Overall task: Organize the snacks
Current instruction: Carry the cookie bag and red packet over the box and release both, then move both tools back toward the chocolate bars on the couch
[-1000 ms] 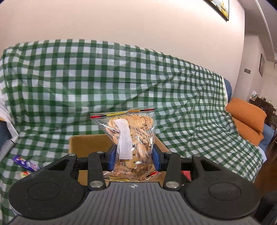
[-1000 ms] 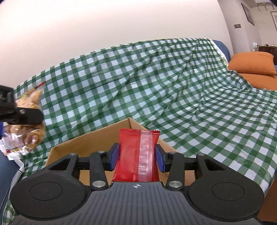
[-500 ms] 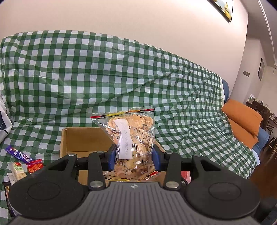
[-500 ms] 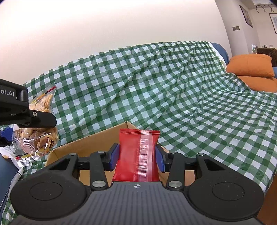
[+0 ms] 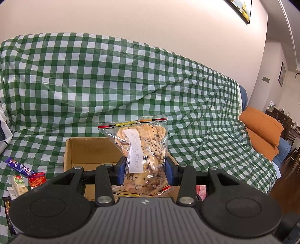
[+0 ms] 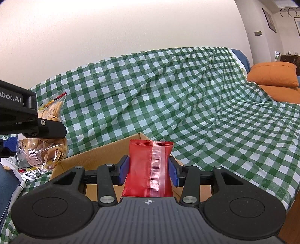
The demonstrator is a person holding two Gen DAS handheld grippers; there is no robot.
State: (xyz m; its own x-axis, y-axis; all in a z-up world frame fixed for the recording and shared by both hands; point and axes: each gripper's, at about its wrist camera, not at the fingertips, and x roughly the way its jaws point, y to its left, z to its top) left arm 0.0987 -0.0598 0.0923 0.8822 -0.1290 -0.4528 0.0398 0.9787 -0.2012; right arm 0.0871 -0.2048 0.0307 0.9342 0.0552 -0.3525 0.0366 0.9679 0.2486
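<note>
Box (image 5: 90,152) nearer – cookie bag (image 5: 144,150) (upright) between pads (image 5: 121,169)

Each view was taken from close behind its own claw, faced forward over the cardboard box (image 5: 90,152) toward the checkered cloth (image 5: 93,78). Box, cloth and orange cushion (image 6: 273,74) were shared; the left claw (image 6: 37,127) was caught in the right view.

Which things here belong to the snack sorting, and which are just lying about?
Job:
- clear cookie bag, left gripper
- red foil packet, right gripper
- open brown cardboard box
- loose small snack packets

Lying about:
- green checked cloth
- orange cushion
- framed picture
</note>
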